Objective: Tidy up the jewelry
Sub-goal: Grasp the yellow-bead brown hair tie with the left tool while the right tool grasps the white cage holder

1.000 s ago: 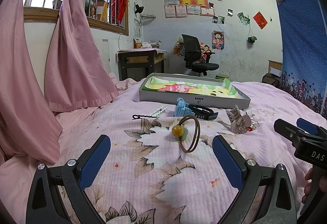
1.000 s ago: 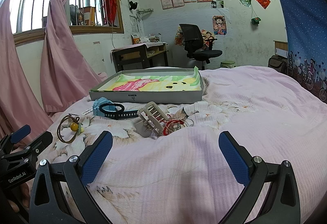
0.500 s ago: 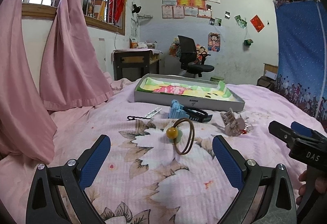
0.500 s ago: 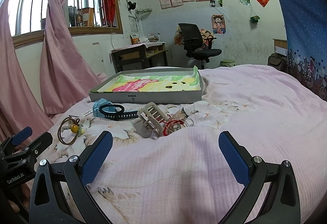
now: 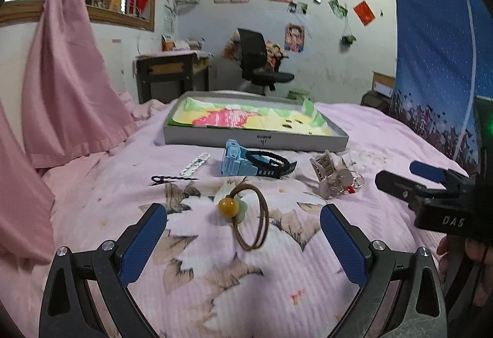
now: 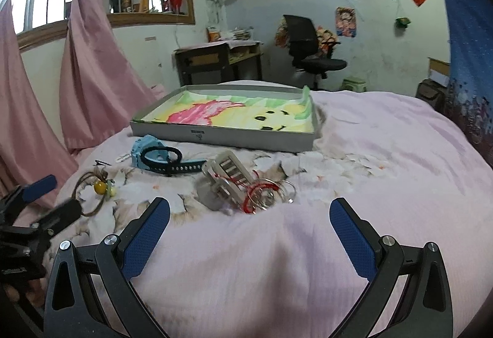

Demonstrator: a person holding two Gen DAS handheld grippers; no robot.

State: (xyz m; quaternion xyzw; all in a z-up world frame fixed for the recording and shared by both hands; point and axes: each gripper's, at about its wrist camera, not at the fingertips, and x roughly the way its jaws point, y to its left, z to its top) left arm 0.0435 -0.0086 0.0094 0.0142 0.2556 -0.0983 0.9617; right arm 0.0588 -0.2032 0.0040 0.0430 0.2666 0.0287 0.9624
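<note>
On the pink bed lie a brown hair tie with an amber bead [image 5: 246,214] [image 6: 97,188], a light blue watch [image 5: 246,163] [image 6: 154,154], a beige claw clip [image 5: 329,176] [image 6: 226,179], red and silver rings [image 6: 265,194], a black hairpin [image 5: 169,179] and a white clip [image 5: 195,164]. A grey shallow box [image 5: 255,140] [image 6: 222,137] with a colourful lining stands behind them. My left gripper [image 5: 243,233] is open and empty just before the hair tie. My right gripper [image 6: 249,230] is open and empty before the claw clip and rings.
Pink curtains [image 5: 71,85] hang at the left by the window. A desk [image 5: 172,72] and a black office chair [image 5: 258,60] stand beyond the bed. A blue cloth [image 5: 437,66] hangs at the right. The right gripper [image 5: 431,196] shows at the left view's right edge.
Both grippers have tilted down and come nearer to the items on the bed. The hair tie sits closer to the left fingers. Nothing was taken hold of.
</note>
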